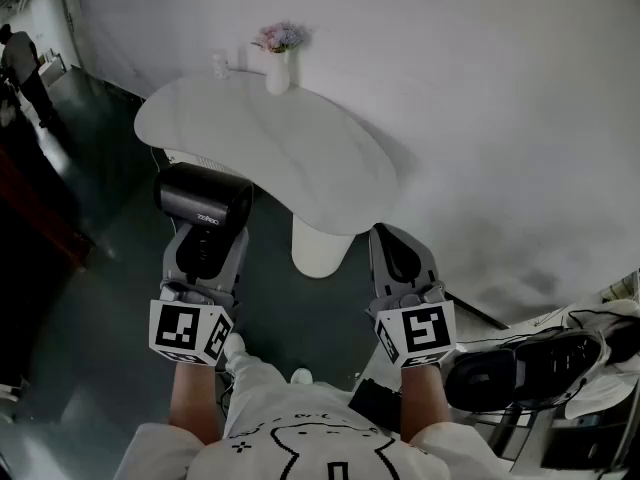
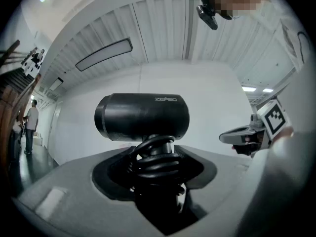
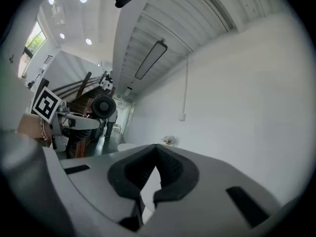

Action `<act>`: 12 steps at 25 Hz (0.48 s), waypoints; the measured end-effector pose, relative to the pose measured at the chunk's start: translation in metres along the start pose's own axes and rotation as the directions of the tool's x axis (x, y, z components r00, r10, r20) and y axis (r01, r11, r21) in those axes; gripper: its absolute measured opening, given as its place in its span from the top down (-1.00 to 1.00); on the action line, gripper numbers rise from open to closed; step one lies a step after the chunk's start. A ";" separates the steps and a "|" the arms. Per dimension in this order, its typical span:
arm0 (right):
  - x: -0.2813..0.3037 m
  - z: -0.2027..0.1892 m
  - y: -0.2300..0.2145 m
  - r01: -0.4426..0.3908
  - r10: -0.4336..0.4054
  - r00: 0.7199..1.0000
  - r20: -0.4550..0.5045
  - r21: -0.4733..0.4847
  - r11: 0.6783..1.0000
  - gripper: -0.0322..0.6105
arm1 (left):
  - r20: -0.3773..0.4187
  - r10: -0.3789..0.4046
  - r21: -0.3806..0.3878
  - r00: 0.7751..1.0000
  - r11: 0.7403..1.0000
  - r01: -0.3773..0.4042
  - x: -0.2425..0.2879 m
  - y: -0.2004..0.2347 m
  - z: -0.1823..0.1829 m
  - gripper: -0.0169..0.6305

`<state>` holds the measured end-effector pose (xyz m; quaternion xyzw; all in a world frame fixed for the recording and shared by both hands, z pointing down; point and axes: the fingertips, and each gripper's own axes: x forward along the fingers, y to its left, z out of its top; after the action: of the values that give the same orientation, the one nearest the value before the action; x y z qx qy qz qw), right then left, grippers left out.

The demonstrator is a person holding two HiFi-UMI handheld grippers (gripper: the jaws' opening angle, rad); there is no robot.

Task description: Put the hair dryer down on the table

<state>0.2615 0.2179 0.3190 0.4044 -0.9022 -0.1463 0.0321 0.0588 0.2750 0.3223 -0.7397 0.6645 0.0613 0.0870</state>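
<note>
A black hair dryer [image 1: 205, 203] hangs over the dark floor, just short of the near left edge of the white table [image 1: 300, 158]. My left gripper [image 1: 205, 251] is shut on its handle, which has a black cord coiled round it. In the left gripper view the hair dryer [image 2: 143, 117] stands upright above my left gripper [image 2: 158, 157], its barrel lying crosswise. My right gripper [image 1: 405, 258] hovers to the right, near the table's pedestal, with nothing in it. In the right gripper view my right gripper [image 3: 157, 152] has its pads meeting at the tips, and the hair dryer [image 3: 103, 106] shows at the left.
A white vase of flowers [image 1: 277, 68] and a small white object [image 1: 220, 65] stand at the table's far edge. The white pedestal [image 1: 320, 248] rises between my grippers. Dark gear [image 1: 530, 368] lies at the lower right. A person [image 1: 20, 63] stands far left.
</note>
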 end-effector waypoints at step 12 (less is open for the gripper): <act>0.011 0.004 -0.043 0.009 -0.009 1.000 0.008 0.073 0.997 0.91 | -0.019 0.017 0.020 1.000 1.000 -0.017 0.035 -0.012 0.016 0.18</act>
<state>0.2843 0.1837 0.3018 0.4088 -0.9052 -0.1151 0.0129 0.0753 0.2452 0.3001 -0.7336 0.6721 0.0485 0.0874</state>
